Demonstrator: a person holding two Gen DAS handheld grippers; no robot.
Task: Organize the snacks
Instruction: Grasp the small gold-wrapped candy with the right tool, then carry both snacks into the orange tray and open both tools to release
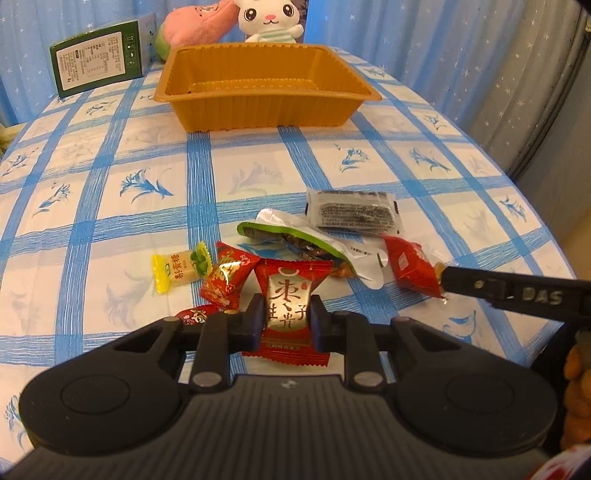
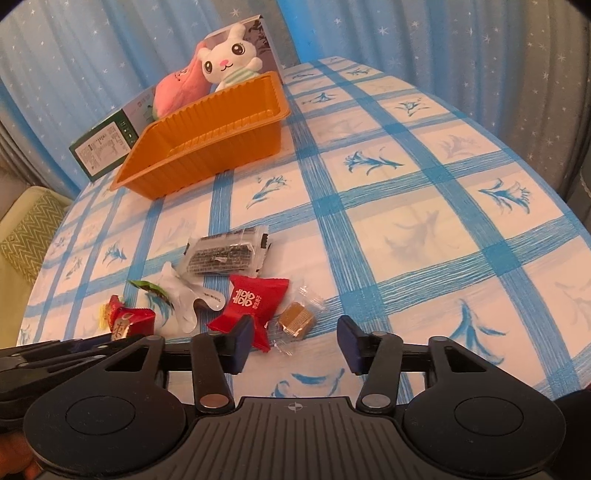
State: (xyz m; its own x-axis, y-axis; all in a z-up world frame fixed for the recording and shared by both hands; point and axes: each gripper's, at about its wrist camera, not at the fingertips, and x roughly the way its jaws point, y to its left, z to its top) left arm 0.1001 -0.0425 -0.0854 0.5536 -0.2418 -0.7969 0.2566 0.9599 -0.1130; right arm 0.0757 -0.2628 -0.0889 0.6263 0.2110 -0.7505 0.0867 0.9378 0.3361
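Observation:
My left gripper [image 1: 287, 317] is shut on a red candy packet with a gold centre [image 1: 286, 295], low over the tablecloth; the same packet shows in the right wrist view [image 2: 129, 325]. My right gripper [image 2: 295, 343] stands open just above the cloth. A brown candy in a clear wrapper [image 2: 297, 321] lies just ahead of the gap between its pads, untouched. Its left pad overlaps the edge of a red double-happiness candy [image 2: 255, 306]. An orange tray [image 1: 266, 99] stands at the far side, seemingly with nothing in it.
Loose snacks lie in a cluster: a yellow candy [image 1: 181, 271], a red foil candy [image 1: 227, 280], a green-rimmed white packet [image 1: 295, 240] and a dark packet [image 1: 352, 214]. A green box [image 1: 98, 62] and plush toys [image 1: 269, 18] stand behind the tray. The table edge curves down the right.

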